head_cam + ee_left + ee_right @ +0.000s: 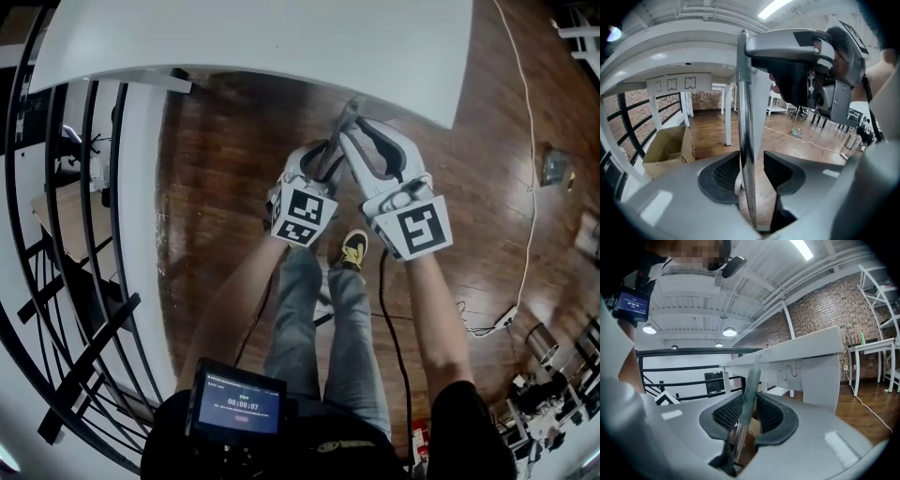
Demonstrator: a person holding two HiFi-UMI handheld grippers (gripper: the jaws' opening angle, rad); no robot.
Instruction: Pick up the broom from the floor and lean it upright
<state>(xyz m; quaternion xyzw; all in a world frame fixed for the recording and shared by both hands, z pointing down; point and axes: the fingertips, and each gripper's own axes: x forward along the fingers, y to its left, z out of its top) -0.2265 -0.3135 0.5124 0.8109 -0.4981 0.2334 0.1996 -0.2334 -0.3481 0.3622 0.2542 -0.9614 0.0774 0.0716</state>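
The broom shows only as its handle, which stands upright in front of me. In the head view its grey top end (pixel 349 114) pokes up between both grippers, next to the white desk's edge. My right gripper (pixel 352 127) is shut on the handle's grey grip (pixel 751 380), and both pads press it. My left gripper (pixel 325 157) sits just below on the bare metal pole (pixel 745 117). The pole lies against the left pad (pixel 723 174), with a gap to the right pad, so these jaws stand open around it. The broom head is hidden.
A white desk (pixel 281 37) stands just beyond the grippers. A black railing (pixel 75 234) runs along the left. A cardboard box (pixel 668 150) sits on the wood floor, and a white cable (pixel 530 187) trails at the right. My legs and shoe (pixel 353 248) are below the grippers.
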